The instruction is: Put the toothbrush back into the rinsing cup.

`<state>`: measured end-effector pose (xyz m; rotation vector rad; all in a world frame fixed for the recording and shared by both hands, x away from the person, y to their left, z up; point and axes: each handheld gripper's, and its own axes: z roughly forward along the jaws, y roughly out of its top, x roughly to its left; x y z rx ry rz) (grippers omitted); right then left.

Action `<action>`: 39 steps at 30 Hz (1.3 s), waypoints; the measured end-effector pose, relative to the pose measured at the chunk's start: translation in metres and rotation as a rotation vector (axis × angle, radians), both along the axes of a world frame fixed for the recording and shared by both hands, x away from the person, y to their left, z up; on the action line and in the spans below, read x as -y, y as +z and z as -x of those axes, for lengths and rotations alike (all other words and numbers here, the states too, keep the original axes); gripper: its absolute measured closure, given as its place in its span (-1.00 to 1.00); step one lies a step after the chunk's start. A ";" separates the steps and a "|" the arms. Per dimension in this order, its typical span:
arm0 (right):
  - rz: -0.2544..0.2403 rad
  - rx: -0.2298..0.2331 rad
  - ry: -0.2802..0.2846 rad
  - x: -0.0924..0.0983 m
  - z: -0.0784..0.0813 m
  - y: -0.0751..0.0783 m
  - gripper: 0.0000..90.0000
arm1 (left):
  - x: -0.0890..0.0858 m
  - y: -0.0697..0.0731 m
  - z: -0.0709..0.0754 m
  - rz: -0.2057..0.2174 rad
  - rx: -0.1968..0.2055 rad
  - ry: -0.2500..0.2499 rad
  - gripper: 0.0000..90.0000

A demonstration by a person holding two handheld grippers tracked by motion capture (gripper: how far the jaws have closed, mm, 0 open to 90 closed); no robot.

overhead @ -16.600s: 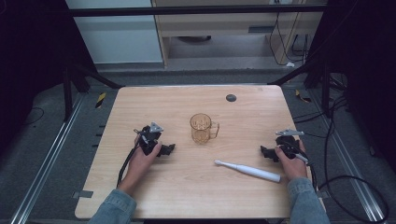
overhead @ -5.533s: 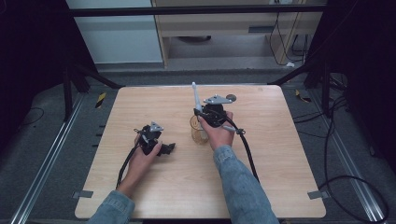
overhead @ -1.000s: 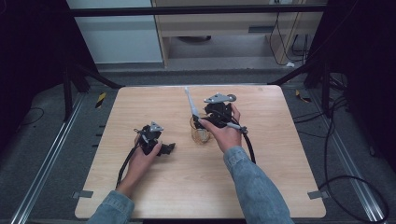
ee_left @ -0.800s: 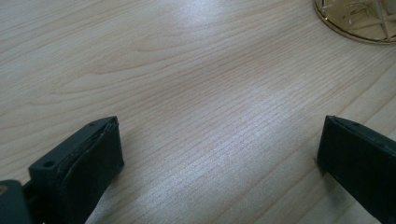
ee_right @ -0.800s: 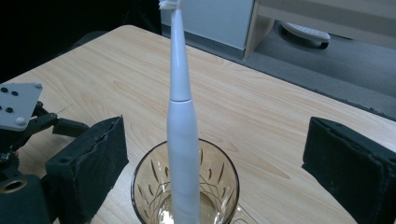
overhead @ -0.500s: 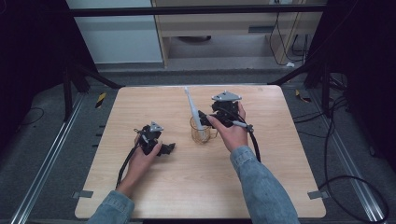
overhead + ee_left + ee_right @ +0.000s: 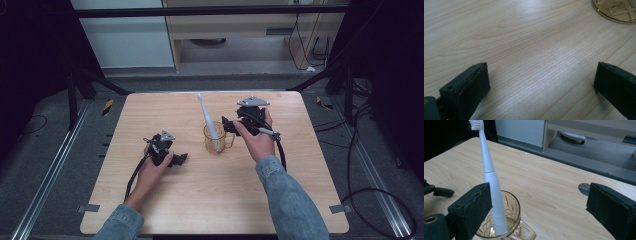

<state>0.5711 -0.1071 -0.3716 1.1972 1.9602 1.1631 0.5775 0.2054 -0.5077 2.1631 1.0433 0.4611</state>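
White electric toothbrush (image 7: 491,182) is standing in the clear amber glass mug (image 7: 216,139) at table centre, long axis leaning away. Right gripper (image 7: 234,126) is sitting just right of the mug, jaws wide, empty. Left gripper (image 7: 176,160) is idling open, farther off.

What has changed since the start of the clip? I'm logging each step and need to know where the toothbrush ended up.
The toothbrush went from lying on the table's right front into the glass mug, standing head up and leaning. The right gripper carried it there, let go and now sits open just right of the mug. The left gripper, the mug and the small dark disc stayed put.
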 end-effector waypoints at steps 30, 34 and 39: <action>0.056 -0.024 -0.033 0.053 0.009 -0.015 -0.82 | 0.000 0.000 0.000 -0.001 0.000 -0.001 -1.00; 0.070 -0.030 -0.036 0.059 0.012 -0.018 -0.82 | 0.000 0.000 0.000 -0.001 0.000 -0.001 -1.00; 0.088 -0.033 -0.052 0.069 0.015 -0.023 -0.81 | 0.000 0.000 0.000 -0.002 0.001 -0.001 -1.00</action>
